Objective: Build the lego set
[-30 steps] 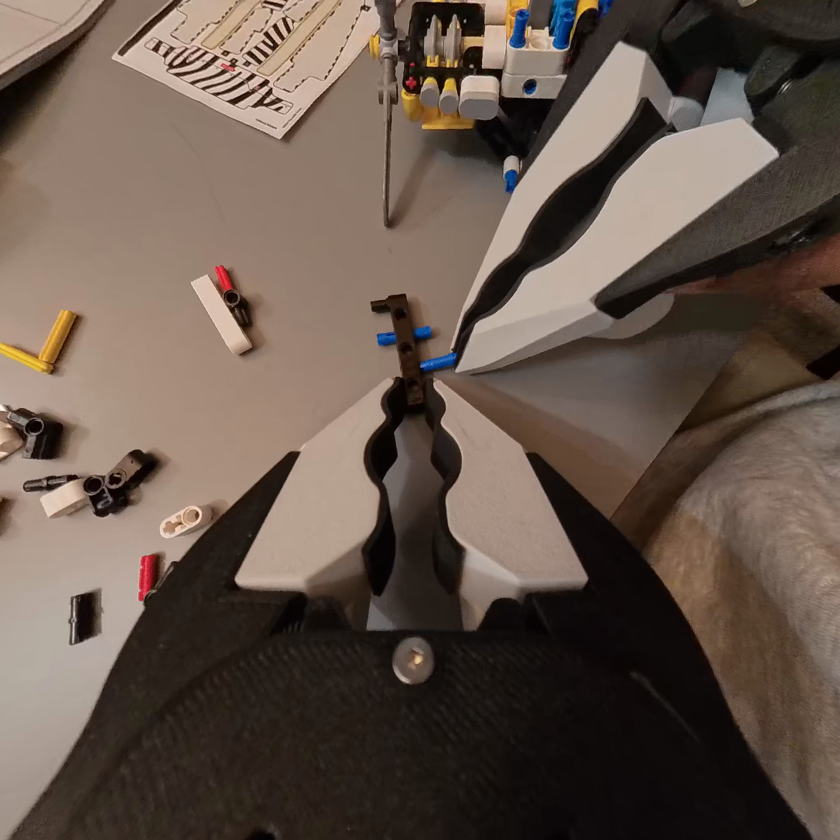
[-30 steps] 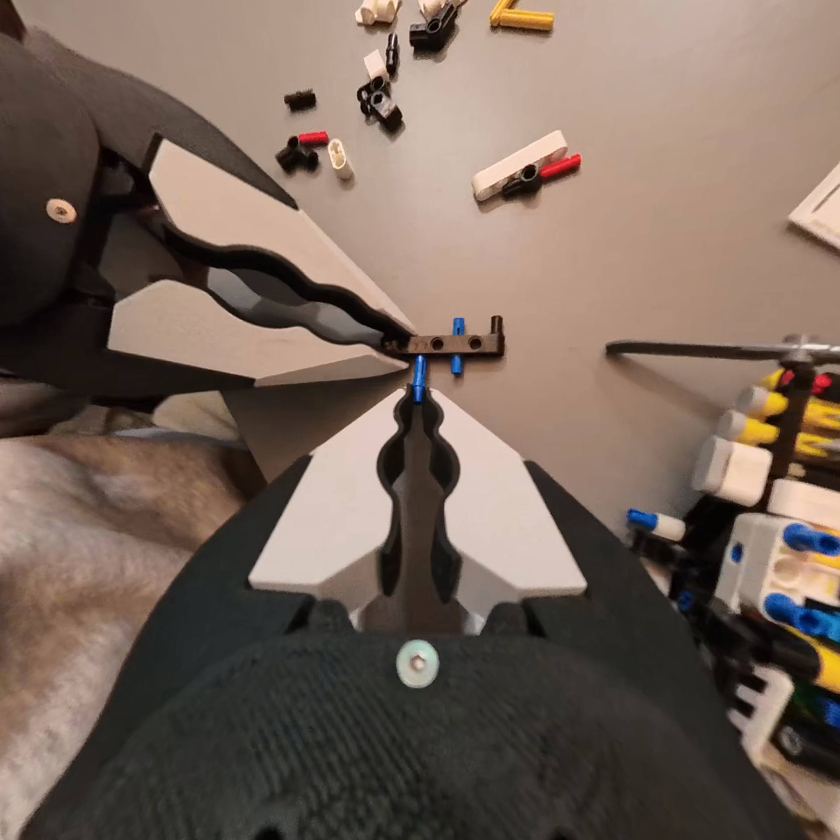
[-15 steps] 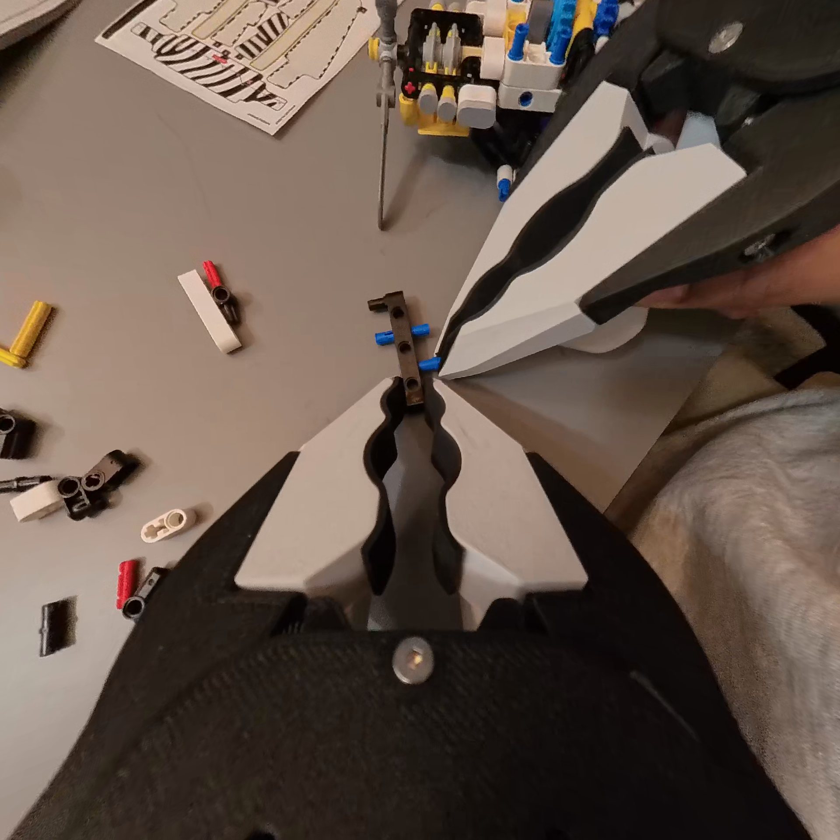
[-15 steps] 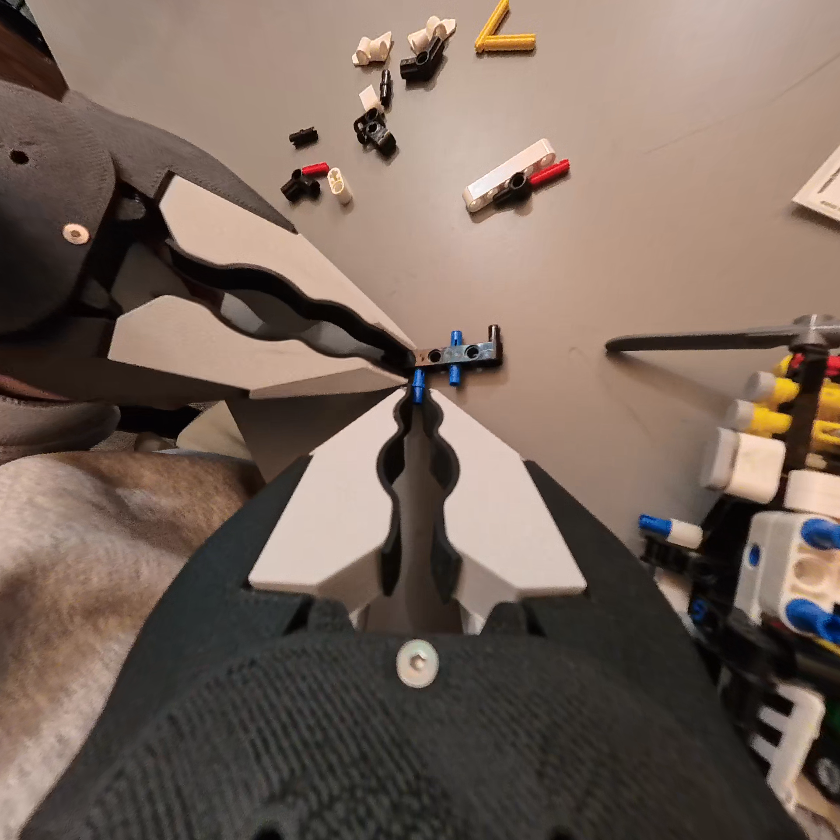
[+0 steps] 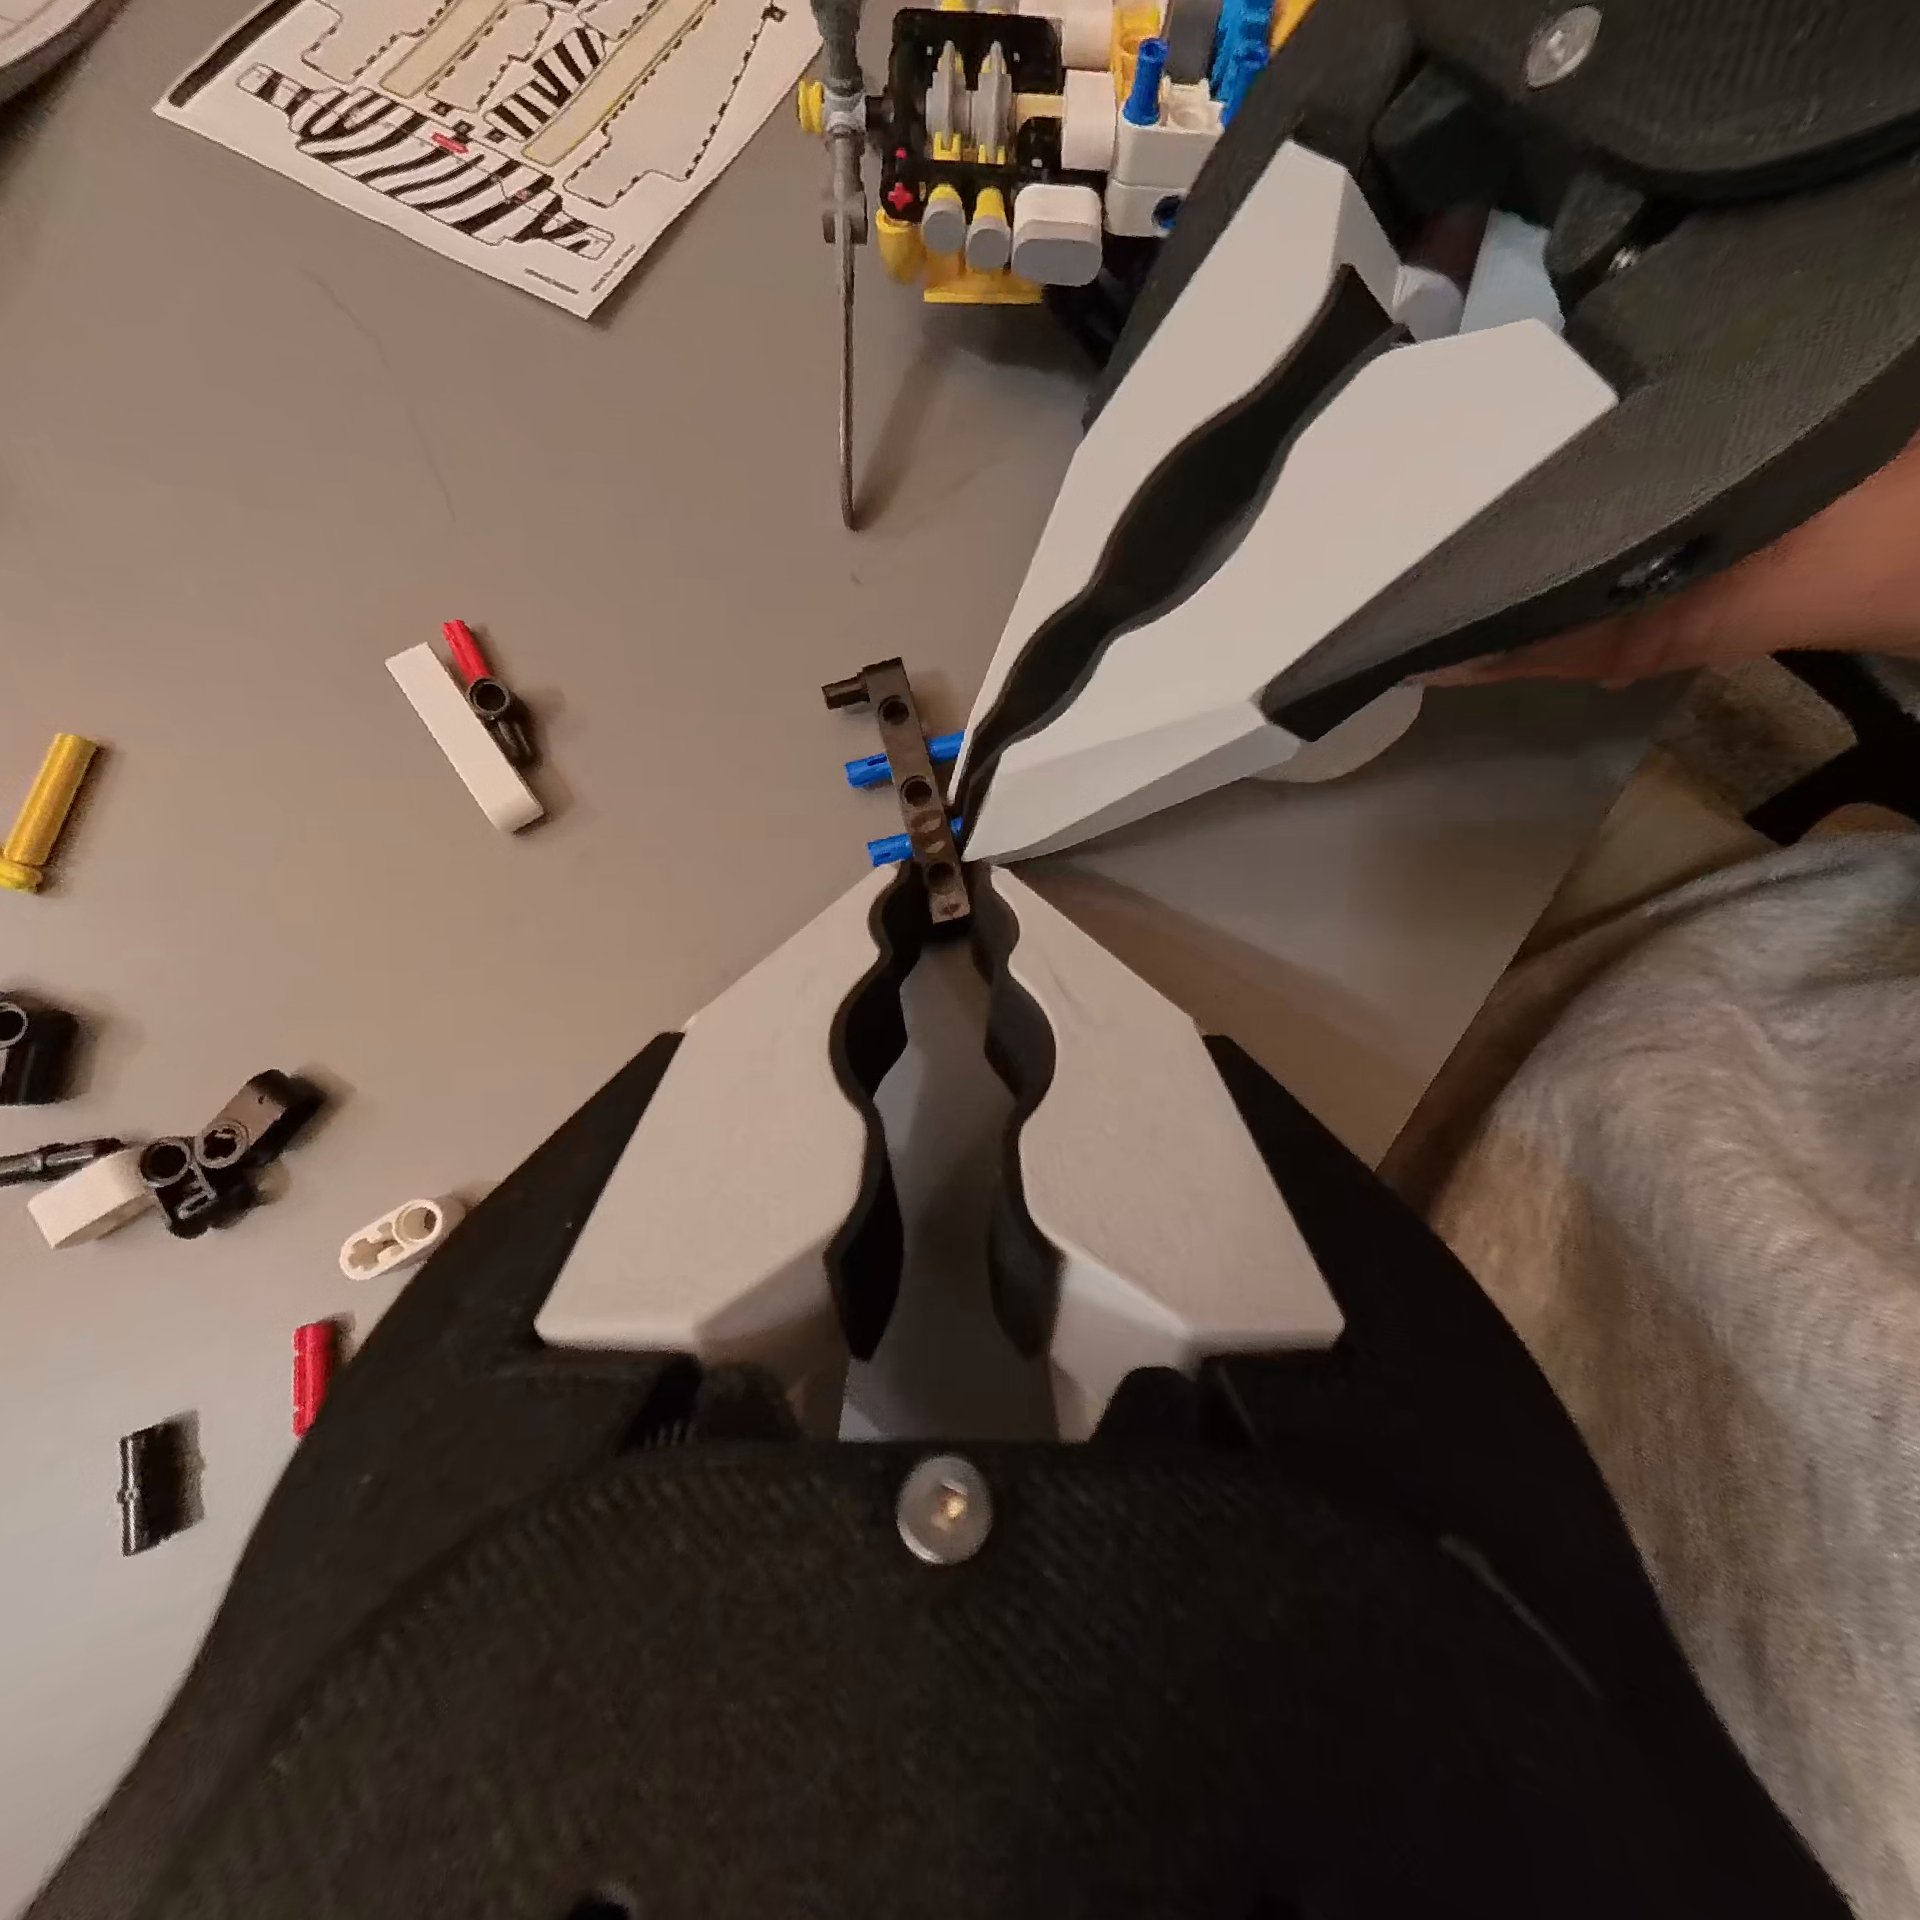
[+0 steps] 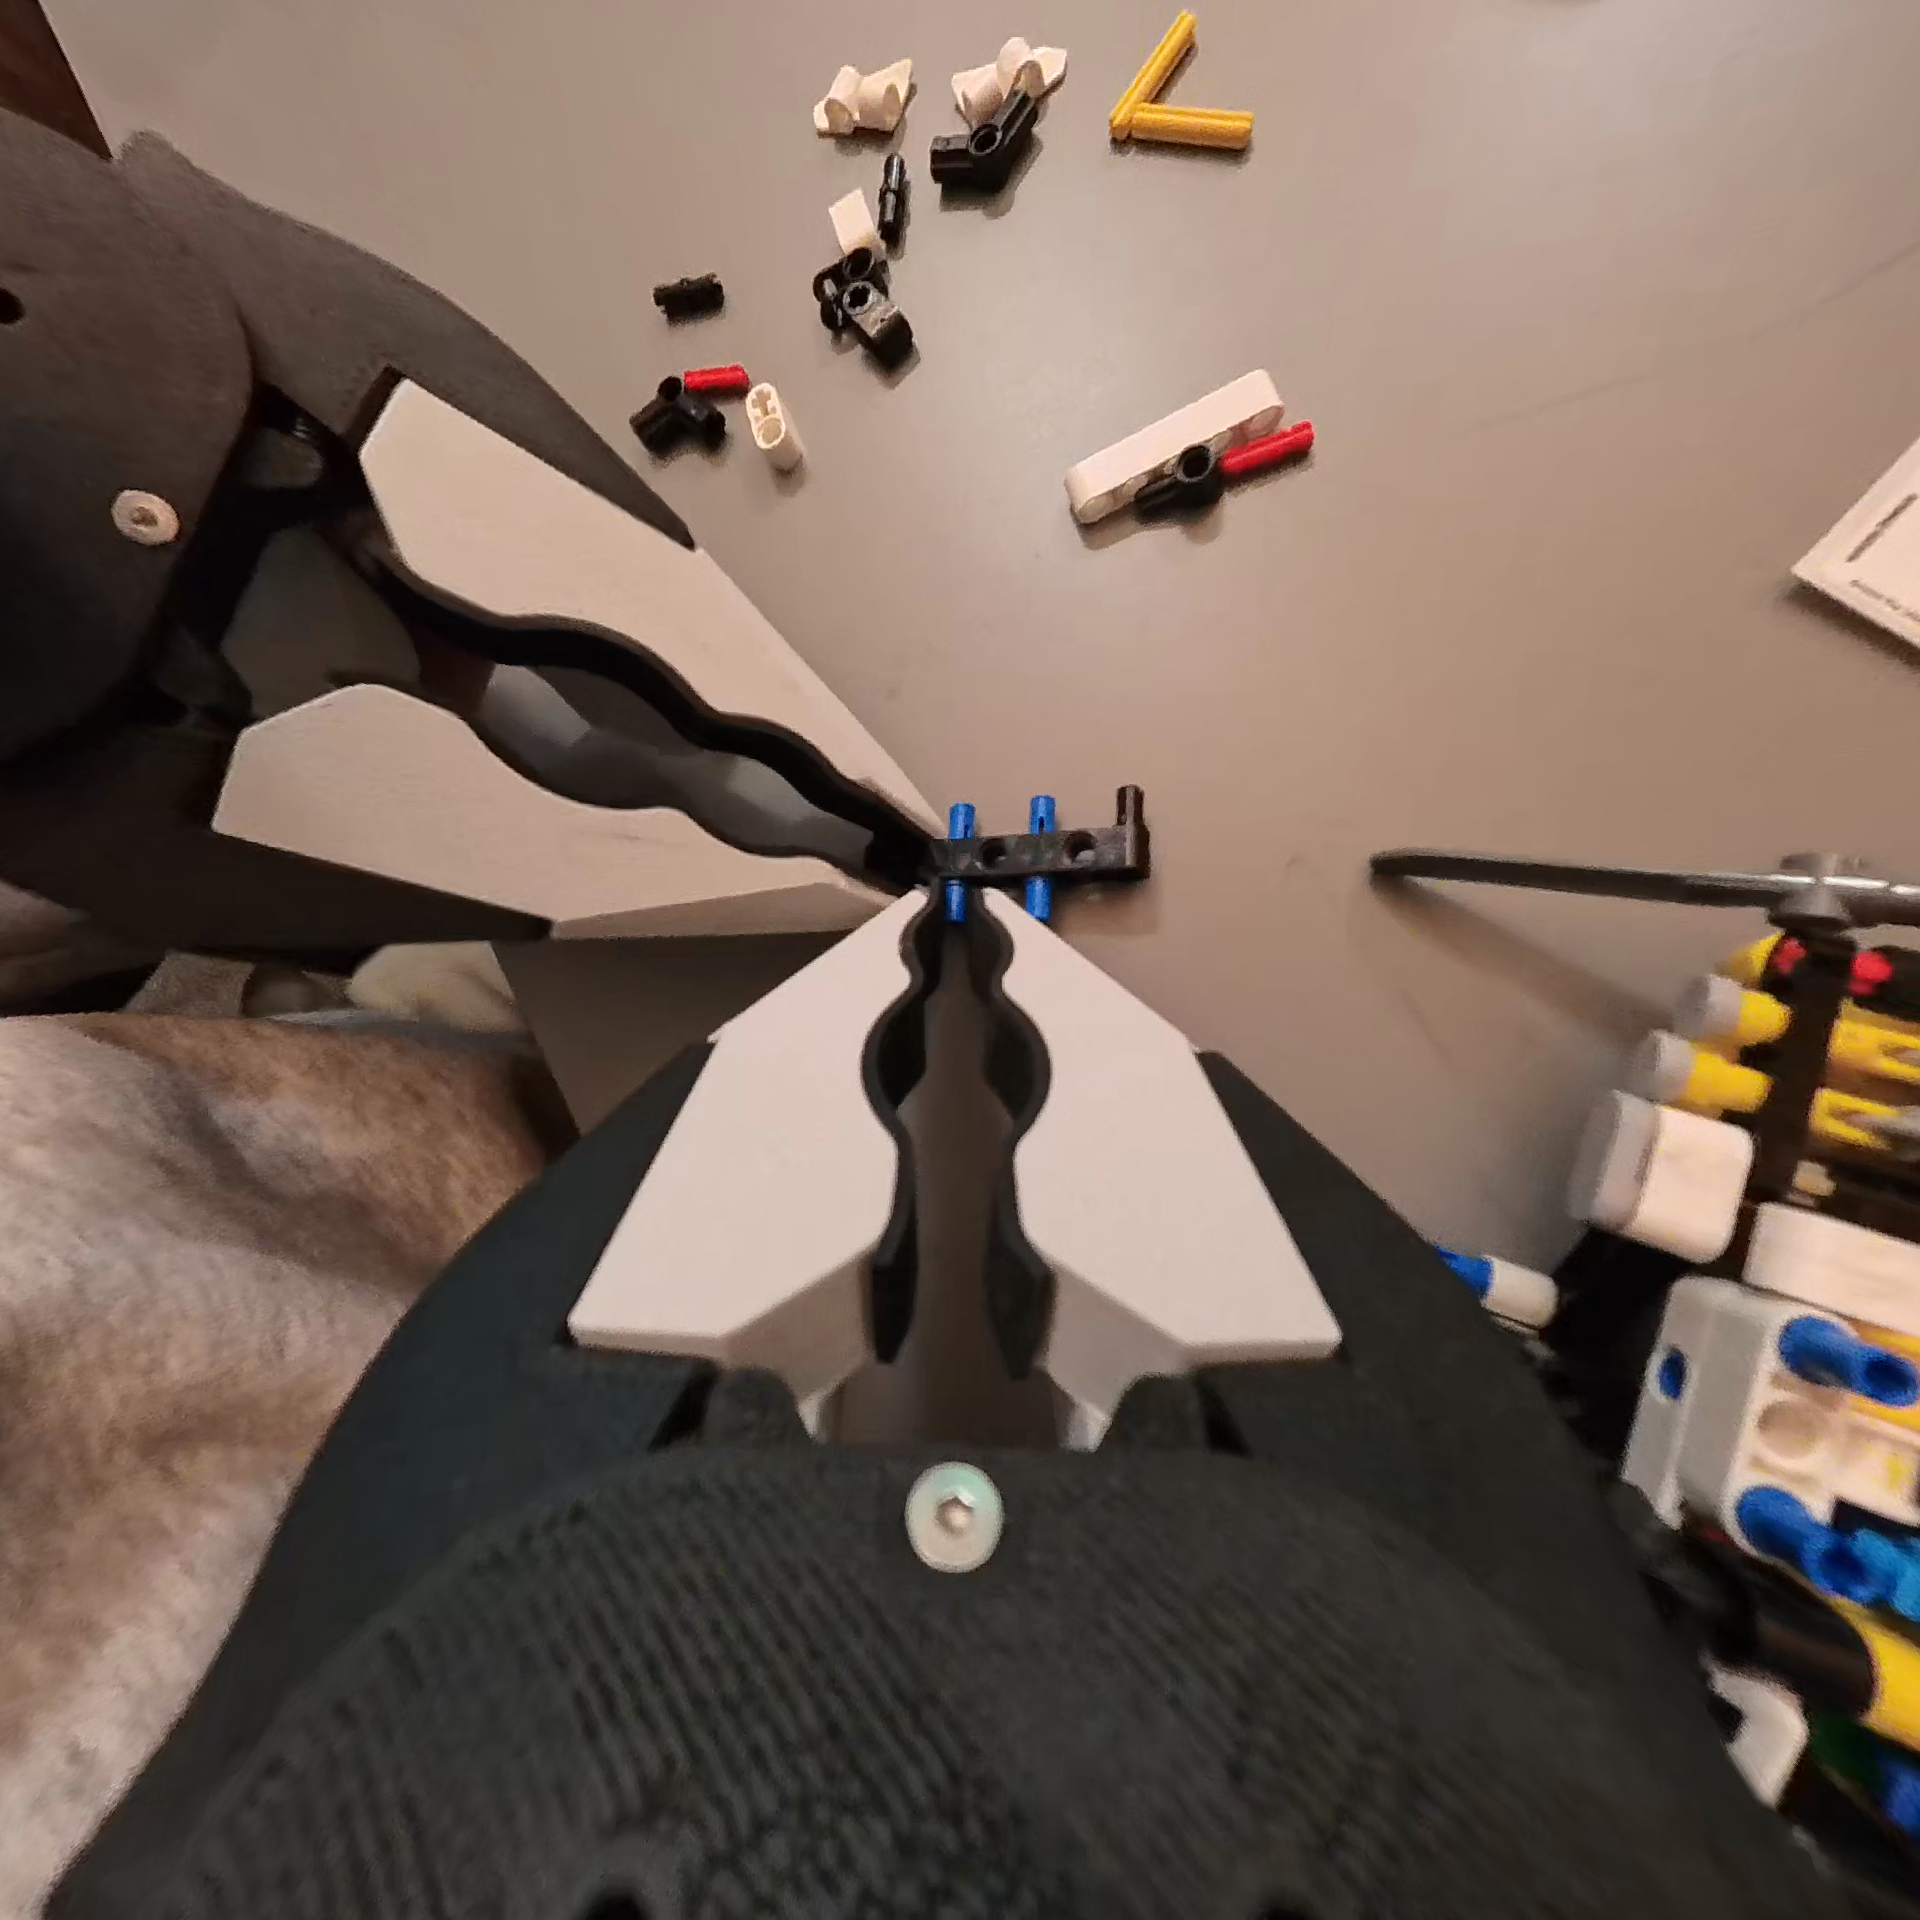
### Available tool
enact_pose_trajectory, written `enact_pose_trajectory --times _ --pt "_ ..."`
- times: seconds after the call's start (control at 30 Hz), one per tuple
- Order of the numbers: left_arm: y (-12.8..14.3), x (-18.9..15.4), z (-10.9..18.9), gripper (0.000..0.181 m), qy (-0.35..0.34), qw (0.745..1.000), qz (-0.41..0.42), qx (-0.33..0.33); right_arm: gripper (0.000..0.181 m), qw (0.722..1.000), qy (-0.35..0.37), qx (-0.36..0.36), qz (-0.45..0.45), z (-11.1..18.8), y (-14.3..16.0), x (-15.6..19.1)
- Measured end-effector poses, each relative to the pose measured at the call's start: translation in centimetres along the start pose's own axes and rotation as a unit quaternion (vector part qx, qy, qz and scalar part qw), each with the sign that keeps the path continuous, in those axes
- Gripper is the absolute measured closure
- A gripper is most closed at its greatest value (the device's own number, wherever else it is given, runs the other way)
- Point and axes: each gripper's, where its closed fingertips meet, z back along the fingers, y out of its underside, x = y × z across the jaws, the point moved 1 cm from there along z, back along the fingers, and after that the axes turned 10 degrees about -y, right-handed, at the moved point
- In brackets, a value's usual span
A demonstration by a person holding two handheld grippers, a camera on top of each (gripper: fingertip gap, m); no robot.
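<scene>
A black beam (image 5: 906, 764) with holes is held a little above the grey table. My left gripper (image 5: 940, 904) is shut on its near end. Two blue pins sit in the beam: one (image 5: 864, 771) farther along, one (image 5: 894, 847) close to my left fingertips. My right gripper (image 6: 956, 920) is shut on the near end of that closer blue pin (image 6: 958, 899), which pokes out of both sides of the beam (image 6: 1039, 852). In the left wrist view the right gripper (image 5: 966, 831) comes in from the upper right. In the right wrist view the left gripper (image 6: 904, 857) comes in from the left.
A part-built yellow, white and black model (image 5: 997, 177) stands at the back, with a long grey rod (image 5: 847, 364) beside it. A printed sheet (image 5: 488, 135) lies far left. A white beam with a red pin (image 5: 457, 738), yellow axles (image 6: 1179, 114) and several small loose pieces lie around. The table edge and grey cloth (image 5: 1714, 1247) are on the right. Both grippers' tips are close together, under 4 cm apart.
The blue pin in my right gripper has gone deeper into the beam and now sticks out of its far side. Both grippers stay shut and have shifted slightly.
</scene>
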Motion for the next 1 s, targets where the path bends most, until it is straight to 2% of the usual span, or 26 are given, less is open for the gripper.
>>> enact_pose_trajectory --times 0.27,0.57,0.63,0.83,1.0 --pt "-0.2 0.1 -0.2 0.173 0.020 0.999 0.037 0.005 0.179 0.998 0.047 -0.039 0.034 0.2 0.0 -0.2" --pt "-0.5 -0.6 -0.5 0.174 0.007 0.999 0.040 0.002 0.178 0.993 0.081 -0.061 0.063 1.1 0.7 -0.1" --pt "-0.5 0.2 -0.5 0.174 -0.025 0.999 0.029 0.002 0.167 0.994 0.076 -0.052 0.062 1.2 1.0 0.1" --pt "-0.2 0.2 -0.3 0.174 -0.017 0.999 0.029 0.002 0.166 0.992 0.058 -0.093 0.061 1.8 0.7 0.5" --pt "-0.2 0.1 -0.2 0.174 -0.018 1.000 0.020 -0.001 0.162 0.988 0.072 -0.117 0.067 2.1 0.6 0.3"
